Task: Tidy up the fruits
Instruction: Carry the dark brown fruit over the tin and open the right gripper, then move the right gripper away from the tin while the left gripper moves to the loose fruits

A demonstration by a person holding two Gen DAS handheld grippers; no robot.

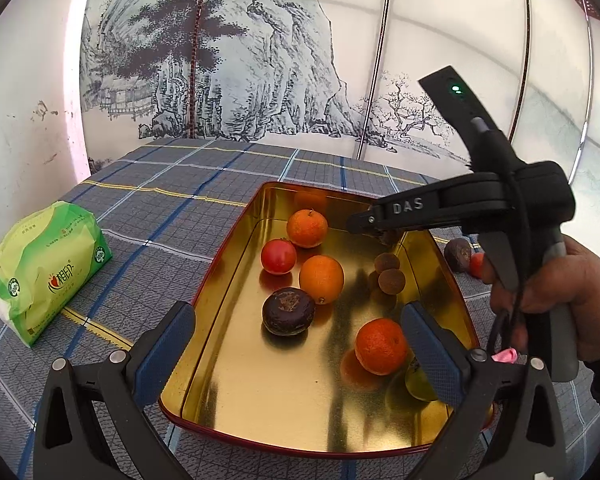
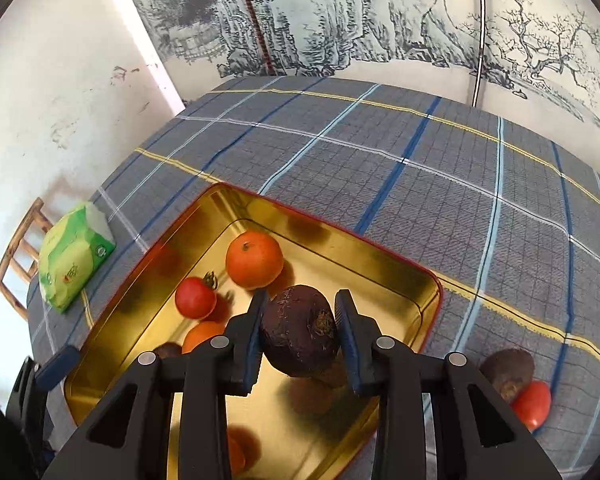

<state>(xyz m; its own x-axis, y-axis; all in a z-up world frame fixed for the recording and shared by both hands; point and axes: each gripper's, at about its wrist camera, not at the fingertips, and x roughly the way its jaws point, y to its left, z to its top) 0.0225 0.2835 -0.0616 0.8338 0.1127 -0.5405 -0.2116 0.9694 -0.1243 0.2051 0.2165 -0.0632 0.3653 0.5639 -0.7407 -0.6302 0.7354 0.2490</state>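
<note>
The gold tin [image 1: 236, 384] sits on the plaid cloth [image 1: 172, 188], and everything here is placed from it. Inside, the left wrist view shows three oranges: one at the far end [image 1: 307, 228], one mid-tin [image 1: 321, 279] and one at the near right [image 1: 381, 346]. Also inside are one tomato [image 1: 278, 256] between the first two oranges, one dark passion fruit [image 1: 288, 311] touching the middle orange, two small brown round fruits [image 1: 389, 276] by the right wall, and one green fruit [image 1: 418, 382] in the near right corner, half hidden by a pad. The right gripper [image 2: 300, 330] hangs over the tin's right side, clamped on a second passion fruit [image 2: 300, 330], held clear of the floor of the tin. The left gripper [image 1: 300, 348] hovers over the tin's near end, its pads wide apart and holding nothing. Outside the tin, off its right wall, lie one more passion fruit [image 2: 507, 370] and one more tomato [image 2: 534, 404], touching each other. Well left of the tin lies one green tissue pack [image 1: 46, 270]; it carries printed writing and round badges, too small to read. The right gripper's arm reads "DAS" [image 1: 407, 205]. A hand [image 1: 568, 304] grips its handle.
</note>
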